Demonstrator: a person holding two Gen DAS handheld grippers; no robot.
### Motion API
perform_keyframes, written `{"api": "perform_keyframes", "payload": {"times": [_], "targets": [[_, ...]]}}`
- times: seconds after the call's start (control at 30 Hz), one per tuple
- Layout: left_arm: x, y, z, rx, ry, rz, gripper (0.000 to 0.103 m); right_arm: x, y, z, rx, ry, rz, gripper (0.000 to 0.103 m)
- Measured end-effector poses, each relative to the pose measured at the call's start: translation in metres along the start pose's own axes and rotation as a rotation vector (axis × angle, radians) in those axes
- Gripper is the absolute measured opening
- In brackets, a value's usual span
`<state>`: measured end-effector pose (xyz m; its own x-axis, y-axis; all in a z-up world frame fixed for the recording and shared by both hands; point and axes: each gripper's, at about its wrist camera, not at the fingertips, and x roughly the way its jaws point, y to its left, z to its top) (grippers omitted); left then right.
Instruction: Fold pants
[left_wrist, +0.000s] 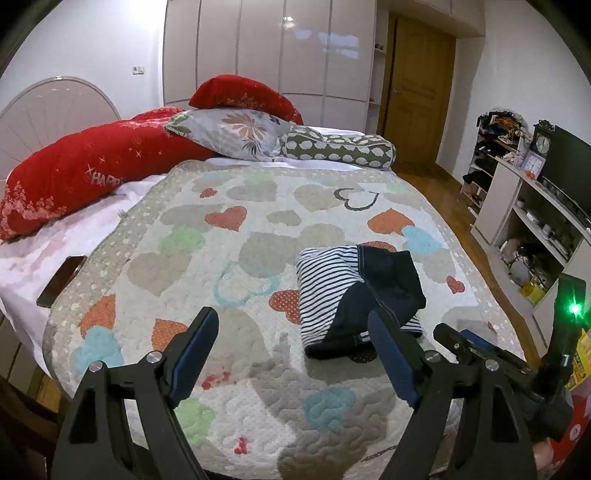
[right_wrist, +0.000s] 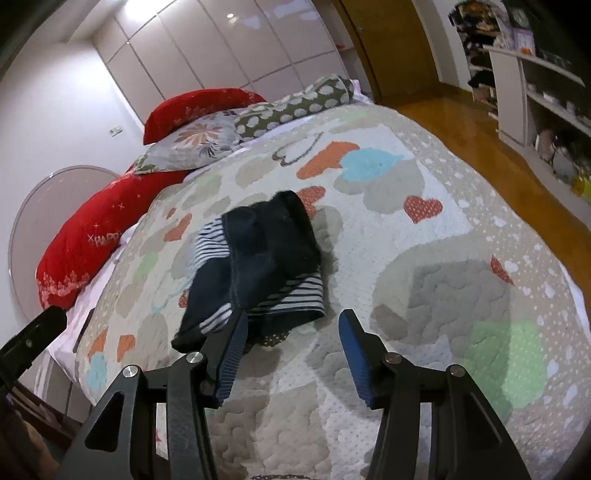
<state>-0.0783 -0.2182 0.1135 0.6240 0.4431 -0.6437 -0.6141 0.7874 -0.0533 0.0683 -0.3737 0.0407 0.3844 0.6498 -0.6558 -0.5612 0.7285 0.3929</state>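
Observation:
The pants (left_wrist: 354, 295), navy with a black-and-white striped part, lie folded in a compact bundle on the heart-patterned quilt (left_wrist: 221, 258). They also show in the right wrist view (right_wrist: 258, 266). My left gripper (left_wrist: 295, 325) is open and empty, above the quilt just in front of the bundle, its right finger close to the bundle's near edge. My right gripper (right_wrist: 291, 325) is open and empty, just short of the bundle's near edge. The right gripper's body shows at the right of the left wrist view (left_wrist: 498, 362).
Red pillows (left_wrist: 92, 173), a floral pillow (left_wrist: 232, 133) and a spotted bolster (left_wrist: 340, 147) lie at the bed's head. A phone (left_wrist: 61, 280) lies on the white sheet at left. Shelving (left_wrist: 528, 229) and wooden floor (right_wrist: 498, 155) are to the right.

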Motion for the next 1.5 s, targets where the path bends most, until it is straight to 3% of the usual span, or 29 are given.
{"api": "perform_keyframes", "payload": {"times": [1.07,1.3,1.43,1.5], "targets": [[0.027,-0.002,-0.019,0.007,0.114,-0.02,0.083,0.015,-0.002,-0.018,-0.012,0.04,-0.033,0.061],[0.073,0.028,-0.026,-0.118,0.245,-0.141,0.083,0.024,-0.013,-0.025,-0.002,0.054,0.015,0.062],[0.102,0.041,-0.015,-0.189,0.28,-0.219,0.083,0.02,-0.029,-0.005,0.039,0.023,0.032,0.064],[0.116,0.044,-0.008,-0.219,0.292,-0.259,0.083,0.021,-0.036,0.013,0.066,0.011,0.045,0.077]]}}
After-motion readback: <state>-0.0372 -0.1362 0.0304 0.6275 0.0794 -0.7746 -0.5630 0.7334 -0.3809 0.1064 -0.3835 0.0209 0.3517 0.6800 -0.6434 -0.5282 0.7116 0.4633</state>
